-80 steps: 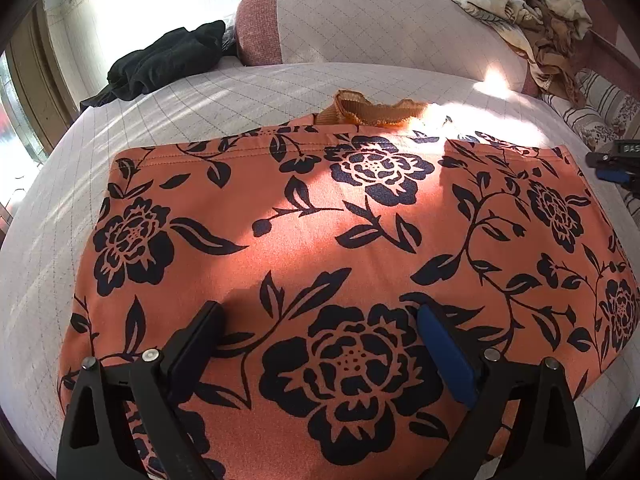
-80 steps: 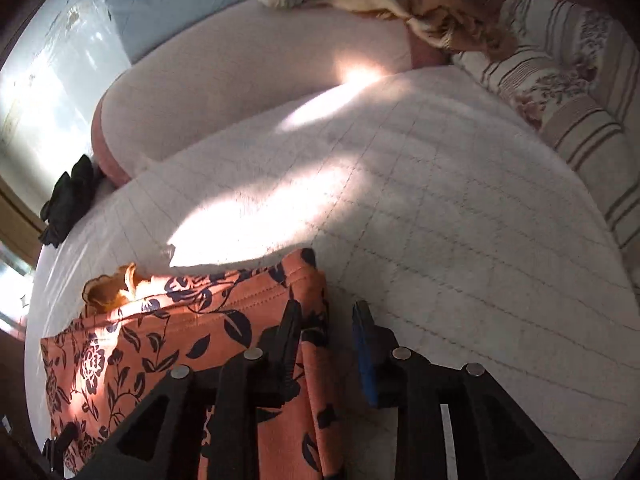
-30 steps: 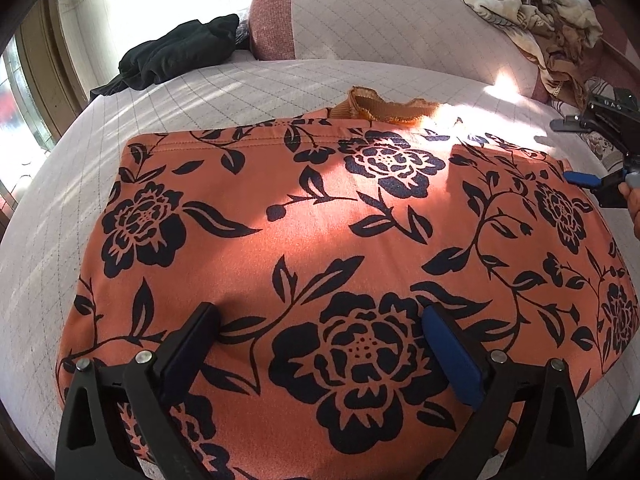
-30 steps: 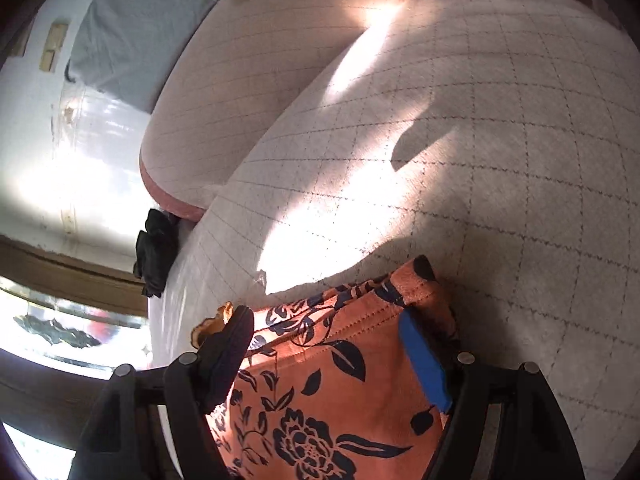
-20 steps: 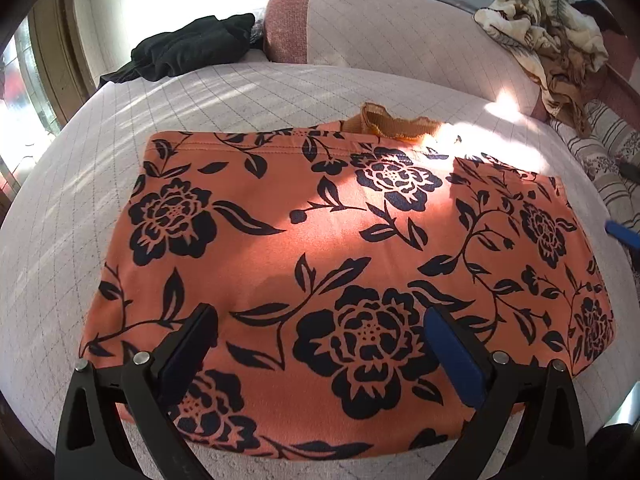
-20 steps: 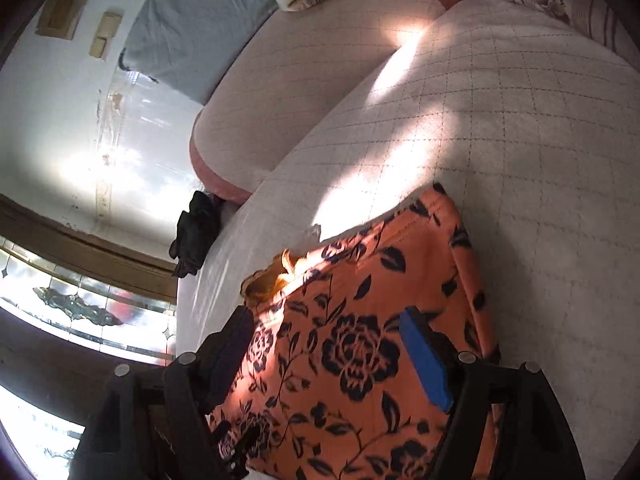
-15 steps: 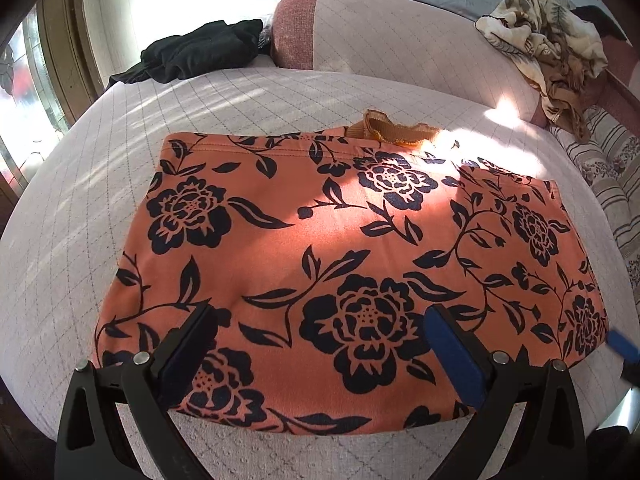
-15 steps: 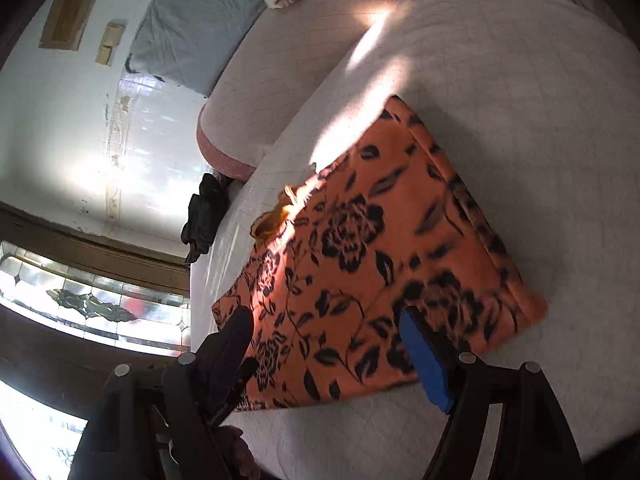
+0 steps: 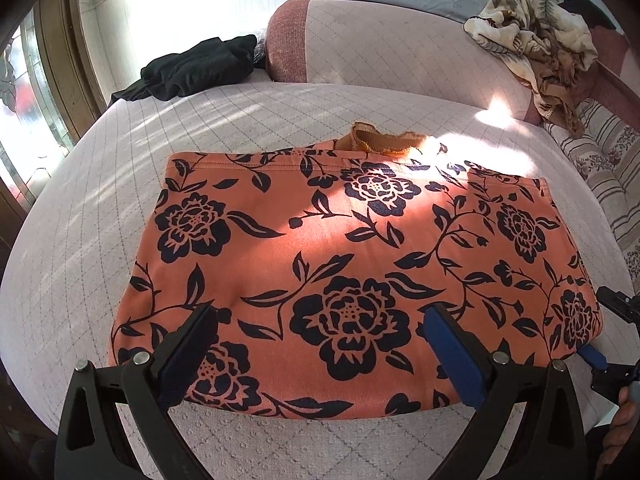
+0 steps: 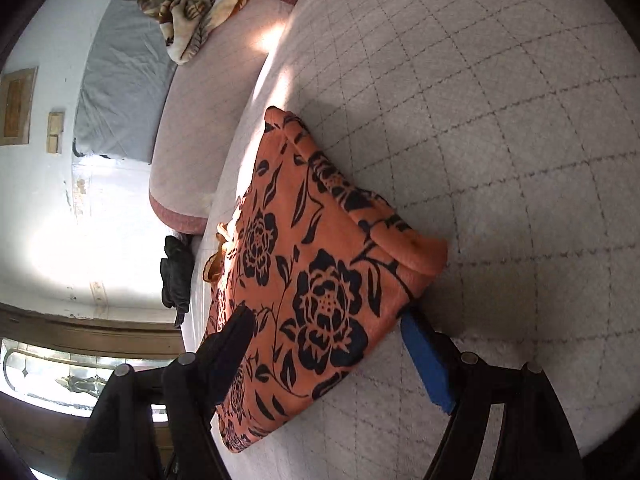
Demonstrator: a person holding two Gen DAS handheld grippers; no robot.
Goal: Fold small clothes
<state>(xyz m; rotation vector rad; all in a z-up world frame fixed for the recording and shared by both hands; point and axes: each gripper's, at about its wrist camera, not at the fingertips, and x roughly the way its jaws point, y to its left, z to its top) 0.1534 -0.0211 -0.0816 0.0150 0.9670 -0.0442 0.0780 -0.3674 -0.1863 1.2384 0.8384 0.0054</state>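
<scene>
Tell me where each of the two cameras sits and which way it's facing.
Left wrist: on the left hand-held gripper, above the orange floral garment's near edge, facing the headboard; its open fingers and a hand show.
Right wrist: on the right hand-held gripper, rolled sideways at the garment's corner, open fingers straddling it.
Shared: garment, black clothes, headboard.

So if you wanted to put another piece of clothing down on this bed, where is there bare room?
Bare quilt lies left of the orange floral garment, below the black clothes, and in the strip up to the bolster. The right edge is crowded: the right gripper by the striped cushion.
</scene>
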